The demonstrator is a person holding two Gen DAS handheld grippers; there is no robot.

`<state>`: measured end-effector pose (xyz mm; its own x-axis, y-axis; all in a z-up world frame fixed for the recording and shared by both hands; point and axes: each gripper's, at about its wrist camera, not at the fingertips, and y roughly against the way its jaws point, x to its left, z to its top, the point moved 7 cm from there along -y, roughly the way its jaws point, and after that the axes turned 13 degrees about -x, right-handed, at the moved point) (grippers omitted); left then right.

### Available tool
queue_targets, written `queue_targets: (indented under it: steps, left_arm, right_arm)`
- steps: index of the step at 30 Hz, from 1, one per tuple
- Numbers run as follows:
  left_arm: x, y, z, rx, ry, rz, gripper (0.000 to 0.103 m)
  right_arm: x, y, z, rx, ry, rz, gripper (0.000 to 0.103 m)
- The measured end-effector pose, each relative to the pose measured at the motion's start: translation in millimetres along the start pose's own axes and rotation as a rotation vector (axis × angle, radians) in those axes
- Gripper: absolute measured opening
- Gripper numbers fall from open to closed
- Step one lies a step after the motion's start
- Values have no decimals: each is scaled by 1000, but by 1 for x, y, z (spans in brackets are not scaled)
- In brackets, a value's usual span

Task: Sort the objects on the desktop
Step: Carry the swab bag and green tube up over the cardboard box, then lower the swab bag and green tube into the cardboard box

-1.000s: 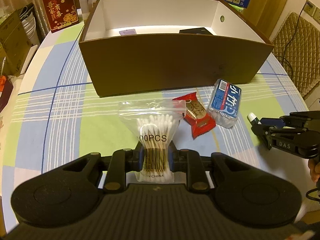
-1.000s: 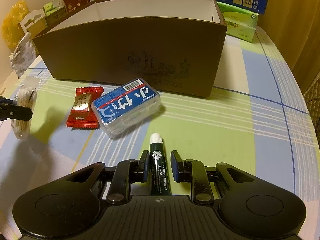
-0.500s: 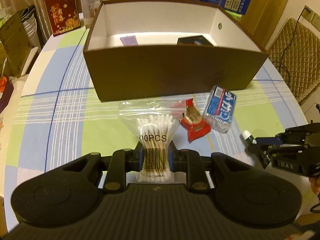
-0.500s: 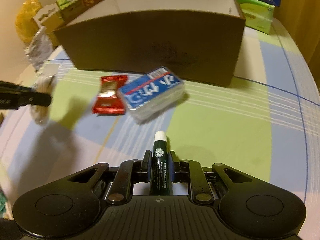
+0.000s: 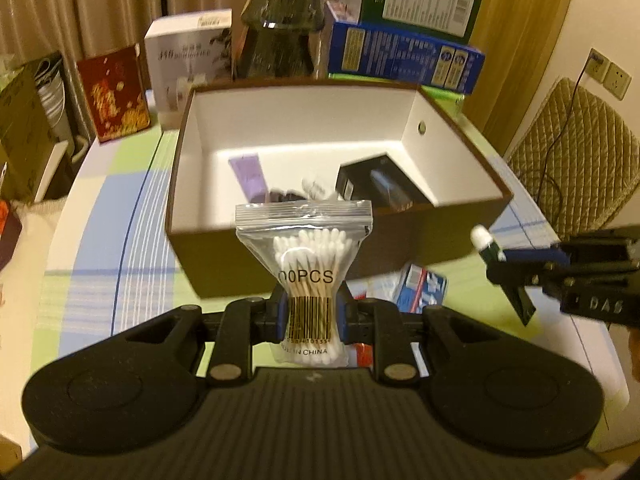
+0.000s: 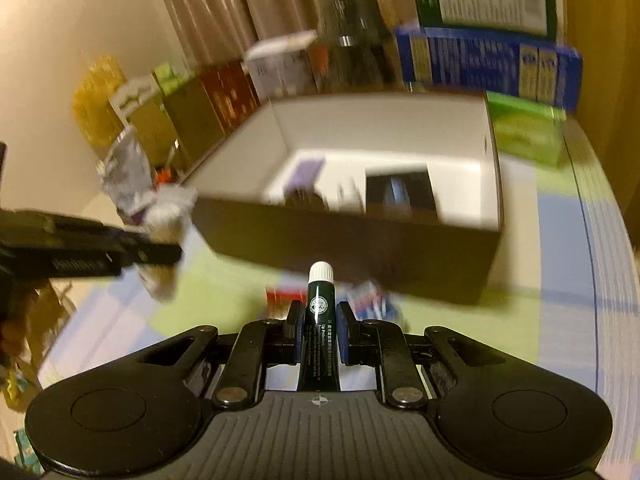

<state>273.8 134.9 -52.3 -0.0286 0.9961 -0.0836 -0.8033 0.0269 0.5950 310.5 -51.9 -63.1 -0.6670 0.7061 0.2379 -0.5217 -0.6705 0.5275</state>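
Cotton swab bag (image 5: 310, 268) is clamped at its waist in your left claw (image 5: 310, 312), hanging clear of the table (image 5: 100, 248). Your right claw (image 6: 318, 332) is pinched tight on the dark green tube (image 6: 319, 320), white cap pointing forward. Brown box (image 5: 460, 240) sits open just ahead of and below both claws; a purple item and a black item lie inside. Blue packet (image 5: 422, 284) and red candy wrapper (image 6: 282, 296) lie on the table below your claws, in front of the box.
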Motion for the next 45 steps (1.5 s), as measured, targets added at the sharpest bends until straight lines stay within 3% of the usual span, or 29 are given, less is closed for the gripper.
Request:
queue_targets:
  steps: [6,13,30,45]
  left_arm:
    - [-5,-15,28,-31,-28,-7,19]
    - [-7,-37,46,-40,-50,-10,19]
    - [20,-145,90,73,26,15,19]
    - [29,-229,81,181,78,60,19]
  right_arm:
    - [-2,-12,50,-81,27,-18,14]
    - [-16,-25,79,-107,49,-47,14]
    - [-90,-117,108,-4,53,-208,14]
    - [-121,-165,108,77,77,-256,14]
